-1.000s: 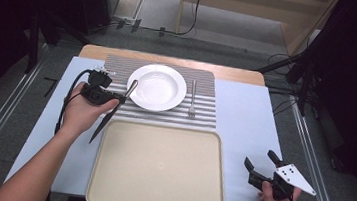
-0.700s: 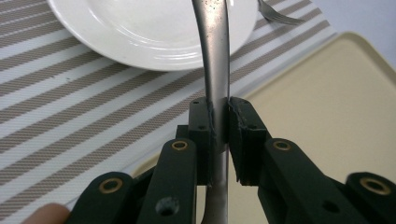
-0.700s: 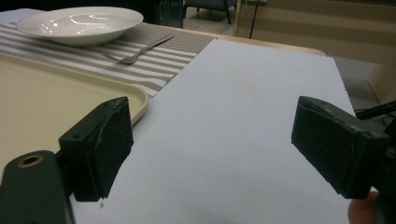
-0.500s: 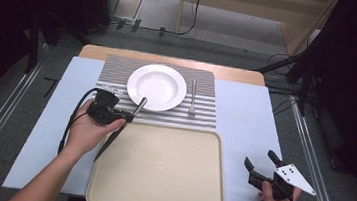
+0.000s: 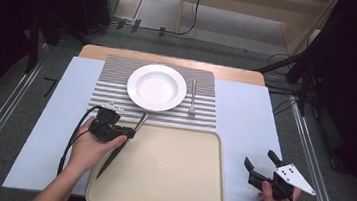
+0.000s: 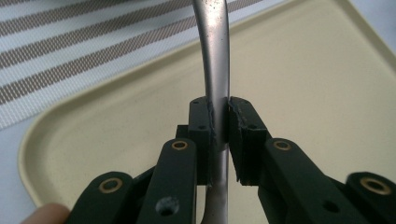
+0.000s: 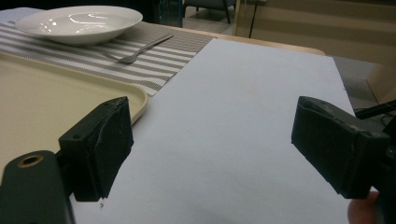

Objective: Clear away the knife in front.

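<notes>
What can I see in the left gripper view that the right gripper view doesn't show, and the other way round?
The left gripper view looks along the left gripper, whose pads are shut on a knife held over the tray.

The right gripper view looks along the right gripper, its jaws wide apart over the pale blue table cover, with nothing between them. Farther off it takes in a white plate and a fork.

Both show the beige tray and the striped placemat.

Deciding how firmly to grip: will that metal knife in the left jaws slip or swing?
Probably slippery: the knife is smooth polished metal. It may pivot, since the left gripper pinches only a narrow part of it. Likely stiff; it shows no sag.
</notes>
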A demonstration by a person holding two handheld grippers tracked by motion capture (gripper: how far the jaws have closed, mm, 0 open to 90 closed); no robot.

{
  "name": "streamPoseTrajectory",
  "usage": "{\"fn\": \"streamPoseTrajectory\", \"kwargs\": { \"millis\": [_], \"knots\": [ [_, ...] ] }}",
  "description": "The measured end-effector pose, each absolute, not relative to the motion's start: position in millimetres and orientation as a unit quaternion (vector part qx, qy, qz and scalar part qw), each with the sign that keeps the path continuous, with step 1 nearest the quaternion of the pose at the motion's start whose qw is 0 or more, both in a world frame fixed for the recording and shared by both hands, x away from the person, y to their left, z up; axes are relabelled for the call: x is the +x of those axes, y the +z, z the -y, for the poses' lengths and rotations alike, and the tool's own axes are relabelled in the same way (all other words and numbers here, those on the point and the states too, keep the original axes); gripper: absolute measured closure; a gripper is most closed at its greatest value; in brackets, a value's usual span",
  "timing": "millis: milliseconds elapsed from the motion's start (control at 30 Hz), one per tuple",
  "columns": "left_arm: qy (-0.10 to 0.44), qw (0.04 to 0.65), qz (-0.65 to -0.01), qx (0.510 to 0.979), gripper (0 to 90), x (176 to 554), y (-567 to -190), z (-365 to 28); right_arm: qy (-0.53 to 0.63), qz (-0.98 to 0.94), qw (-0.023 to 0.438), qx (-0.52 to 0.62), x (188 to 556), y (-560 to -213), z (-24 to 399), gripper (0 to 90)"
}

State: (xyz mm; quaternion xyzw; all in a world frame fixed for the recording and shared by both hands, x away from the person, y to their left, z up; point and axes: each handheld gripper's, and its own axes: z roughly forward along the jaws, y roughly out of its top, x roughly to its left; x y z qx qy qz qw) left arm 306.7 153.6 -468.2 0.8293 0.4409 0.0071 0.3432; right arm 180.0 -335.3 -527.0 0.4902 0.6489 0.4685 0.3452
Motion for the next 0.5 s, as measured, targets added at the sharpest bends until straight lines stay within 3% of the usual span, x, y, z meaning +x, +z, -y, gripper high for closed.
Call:
{"fn": "streamPoseTrajectory", "kwargs": {
  "millis": [500],
  "knots": [
    [-0.005,0.334,-0.46,0.823,78.6,297.2,-499.6,-149.5,0.467,-0.649,0.346,0.491,180.2,-527.2,335.2,13.6]
  ]
}}
